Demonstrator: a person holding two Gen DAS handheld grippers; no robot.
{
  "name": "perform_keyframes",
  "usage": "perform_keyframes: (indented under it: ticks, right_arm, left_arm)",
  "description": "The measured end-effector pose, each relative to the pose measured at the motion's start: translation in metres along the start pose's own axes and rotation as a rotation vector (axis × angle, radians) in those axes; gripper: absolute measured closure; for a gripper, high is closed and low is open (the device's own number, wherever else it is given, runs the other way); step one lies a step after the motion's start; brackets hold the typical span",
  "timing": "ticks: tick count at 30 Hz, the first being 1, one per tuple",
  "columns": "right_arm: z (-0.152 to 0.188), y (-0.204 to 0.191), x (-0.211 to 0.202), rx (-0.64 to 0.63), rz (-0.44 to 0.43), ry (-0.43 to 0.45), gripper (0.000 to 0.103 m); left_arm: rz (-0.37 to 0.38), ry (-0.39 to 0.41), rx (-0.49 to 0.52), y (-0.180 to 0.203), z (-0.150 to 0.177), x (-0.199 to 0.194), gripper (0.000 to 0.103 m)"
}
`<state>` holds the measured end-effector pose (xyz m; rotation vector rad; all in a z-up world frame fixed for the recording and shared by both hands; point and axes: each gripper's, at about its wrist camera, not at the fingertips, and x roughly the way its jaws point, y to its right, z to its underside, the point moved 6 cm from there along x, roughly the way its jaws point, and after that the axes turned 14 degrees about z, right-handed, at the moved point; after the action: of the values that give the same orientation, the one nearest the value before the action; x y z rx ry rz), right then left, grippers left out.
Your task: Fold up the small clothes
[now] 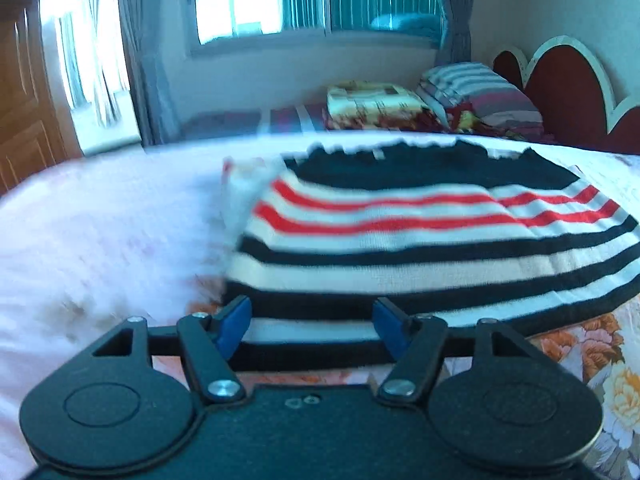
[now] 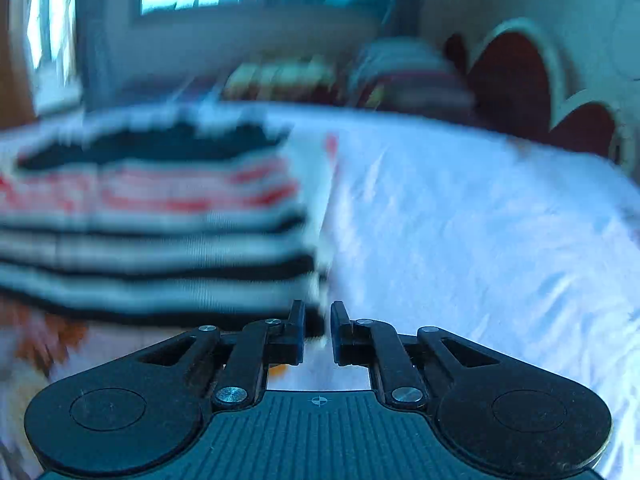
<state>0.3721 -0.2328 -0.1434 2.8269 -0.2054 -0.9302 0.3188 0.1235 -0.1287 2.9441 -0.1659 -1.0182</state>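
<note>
A striped knit sweater (image 1: 420, 232) is spread on the bed (image 1: 100, 220), its near hem at the bed's near edge. Being soft and limp, it is best pinched at the hem corners. The left tool (image 1: 310, 326) is held wide open over the hem; the right tool (image 2: 317, 332), nearly closed, may pinch the hem corner, though blur leaves this uncertain.

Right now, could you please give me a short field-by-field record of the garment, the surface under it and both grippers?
garment: striped knit top, black, white and red bands, lying flat
surface: pale sheet, with a floral cover showing at the near edge
left gripper: fingers wide apart at the garment's near hem, not clamped
right gripper: fingers close together with a narrow gap, at the garment's near right corner; view blurred, grip unclear
background: pillow and folded blanket near the headboard
</note>
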Motion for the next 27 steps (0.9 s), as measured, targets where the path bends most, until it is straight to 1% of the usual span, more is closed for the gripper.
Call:
perform_keyframes:
  ticks: [1,2,3,4,5,6,7,8,10,12,13,14,15,16,17,20,21,23,25,26,27]
  right_arm:
    - [-0.005,-0.001,-0.009,0.006,-0.02,0.039,0.092]
    - [-0.006,-0.005,-0.013,0.004,-0.047,0.055,0.092]
    - [-0.006,-0.009,-0.015,0.0,-0.071,0.066,0.092]
    - [-0.003,-0.016,-0.014,-0.021,-0.088,0.066,0.092]
    - [0.003,-0.023,-0.007,-0.06,-0.082,0.039,0.092]
    - [0.014,-0.028,0.007,-0.107,-0.056,-0.03,0.092]
    - [0.022,-0.031,0.013,-0.119,-0.052,-0.032,0.089]
    - [0.022,-0.032,0.012,-0.134,-0.047,-0.02,0.089]
    - [0.019,-0.032,0.008,-0.129,-0.041,-0.033,0.089]
    - [0.011,-0.026,-0.001,-0.072,-0.055,0.01,0.089]
    - [0.008,-0.024,-0.005,-0.06,-0.054,0.036,0.089]
    - [0.007,-0.024,-0.004,-0.06,-0.048,0.044,0.089]
    - [0.011,-0.026,0.005,-0.076,-0.044,0.004,0.089]
    - [0.02,-0.03,0.017,-0.105,-0.051,-0.06,0.088]
    - [0.017,-0.033,0.016,-0.124,-0.052,-0.032,0.088]
    - [0.011,-0.034,0.012,-0.132,-0.051,-0.058,0.088]
    - [0.009,-0.031,0.011,-0.108,-0.047,-0.042,0.088]
    - [0.006,-0.024,0.005,-0.058,-0.042,0.017,0.088]
    - [0.018,-0.029,0.016,-0.087,-0.053,-0.055,0.088]
    - [0.018,-0.031,0.012,-0.112,-0.048,-0.043,0.088]
    - [0.016,-0.032,0.009,-0.131,-0.043,-0.052,0.088]
  left_arm:
    - [0.005,0.017,0.01,0.002,-0.002,-0.004,0.036]
    - [0.021,0.016,0.002,0.003,-0.002,-0.004,0.036]
    - [0.032,-0.003,-0.016,0.001,0.001,0.0,0.036]
    - [0.032,-0.041,-0.032,-0.002,0.007,0.007,0.036]
    - [0.041,-0.046,-0.037,-0.004,0.012,0.012,0.034]
    - [0.044,-0.028,-0.037,-0.005,0.014,0.012,0.034]
    - [0.042,-0.029,-0.035,-0.005,0.013,0.012,0.034]
    - [0.039,-0.037,-0.034,-0.004,0.012,0.012,0.034]
    - [0.041,-0.044,-0.042,-0.005,0.011,0.013,0.034]
    - [0.038,-0.044,-0.04,-0.004,0.012,0.013,0.034]
    - [0.038,-0.042,-0.04,-0.004,0.013,0.013,0.034]
    - [0.037,-0.041,-0.039,-0.003,0.013,0.013,0.034]
    - [0.035,-0.039,-0.038,-0.003,0.013,0.013,0.034]
    - [0.033,-0.039,-0.038,-0.002,0.014,0.013,0.034]
    - [0.032,-0.039,-0.037,-0.003,0.014,0.013,0.034]
    - [0.034,-0.041,-0.038,-0.003,0.014,0.014,0.034]
    - [0.034,-0.041,-0.038,-0.003,0.013,0.014,0.034]
    - [0.034,-0.043,-0.036,-0.003,0.013,0.014,0.034]
    - [0.036,-0.041,-0.037,-0.004,0.014,0.014,0.034]
    - [0.035,-0.042,-0.035,-0.003,0.014,0.014,0.034]
    - [0.036,-0.043,-0.035,-0.003,0.014,0.014,0.034]
